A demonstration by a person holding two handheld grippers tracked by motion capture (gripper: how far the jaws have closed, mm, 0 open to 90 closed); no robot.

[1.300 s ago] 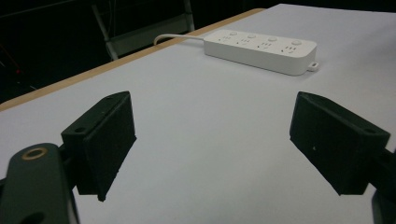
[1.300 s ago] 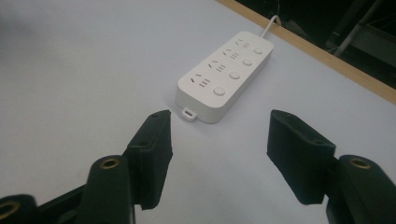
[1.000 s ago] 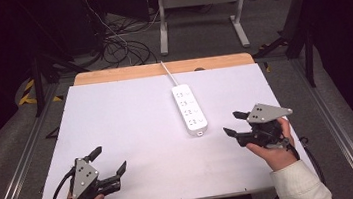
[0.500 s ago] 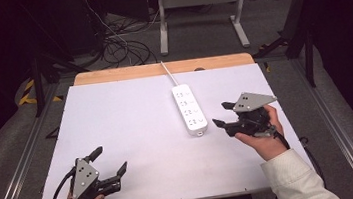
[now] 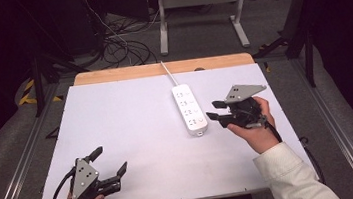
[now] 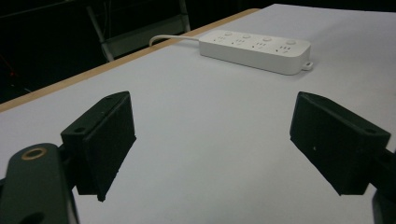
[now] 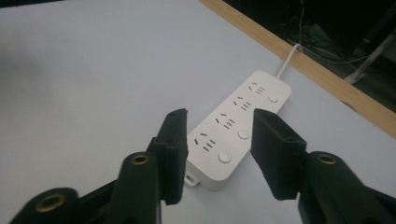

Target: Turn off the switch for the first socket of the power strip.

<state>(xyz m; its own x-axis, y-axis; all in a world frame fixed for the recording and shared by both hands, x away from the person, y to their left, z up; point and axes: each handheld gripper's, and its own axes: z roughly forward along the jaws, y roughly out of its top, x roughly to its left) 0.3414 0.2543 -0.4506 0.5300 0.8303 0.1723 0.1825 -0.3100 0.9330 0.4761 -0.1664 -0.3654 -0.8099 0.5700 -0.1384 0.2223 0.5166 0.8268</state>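
A white power strip (image 5: 190, 109) lies on the white table top (image 5: 126, 120), right of centre, with its cord (image 5: 166, 73) running off the far edge. My right gripper (image 5: 215, 112) hovers just right of the strip's near end and points left at it. In the right gripper view the strip (image 7: 243, 107) shows past the gap of the right gripper (image 7: 217, 140). Its jaws have just been closing; they stand half open and hold nothing. My left gripper (image 5: 110, 160) rests at the near left corner, wide open and empty. From the left gripper (image 6: 210, 135), the strip (image 6: 254, 45) lies far ahead.
A wooden strip (image 5: 161, 69) borders the table's far edge. Metal rails (image 5: 25, 162) run along both sides. Beyond the table are a tangle of cables (image 5: 118, 45) on the floor and a white stand (image 5: 199, 6).
The right hand has carried its gripper left toward the power strip's near end, and its jaws have narrowed. The left gripper has not moved.
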